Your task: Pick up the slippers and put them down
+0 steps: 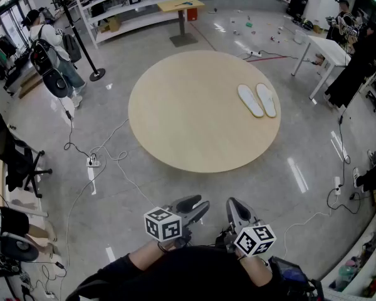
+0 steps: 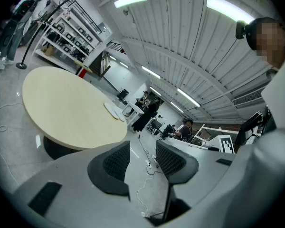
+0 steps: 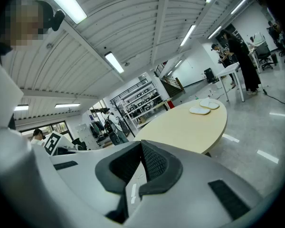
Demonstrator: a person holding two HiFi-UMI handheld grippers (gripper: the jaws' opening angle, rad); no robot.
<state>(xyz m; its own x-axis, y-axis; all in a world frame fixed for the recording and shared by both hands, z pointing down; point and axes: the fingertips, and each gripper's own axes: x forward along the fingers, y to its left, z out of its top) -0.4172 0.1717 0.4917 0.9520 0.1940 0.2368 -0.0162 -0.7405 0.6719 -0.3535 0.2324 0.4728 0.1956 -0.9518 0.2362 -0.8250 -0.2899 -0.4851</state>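
Observation:
Two white slippers (image 1: 257,100) lie side by side on the right part of a round beige table (image 1: 188,124). Both grippers hover low in the head view, close to the person's body and well short of the table. My left gripper (image 1: 197,204) is open, with only floor showing between its dark pads (image 2: 109,163). My right gripper (image 1: 234,204) is shut, its pads (image 3: 154,163) meeting with nothing between them. In the left gripper view the slippers (image 2: 115,110) are small at the table's far edge; the right gripper view shows the slippers (image 3: 204,107) far off on the table (image 3: 190,127).
A person with a backpack (image 1: 50,52) stands at the upper left by a pole stand (image 1: 97,74) and shelves (image 1: 128,5). A white desk (image 1: 326,49) and a person in black (image 1: 357,64) are at the right. Cables and a power strip (image 1: 93,162) lie on the floor; chairs (image 1: 12,158) stand at the left.

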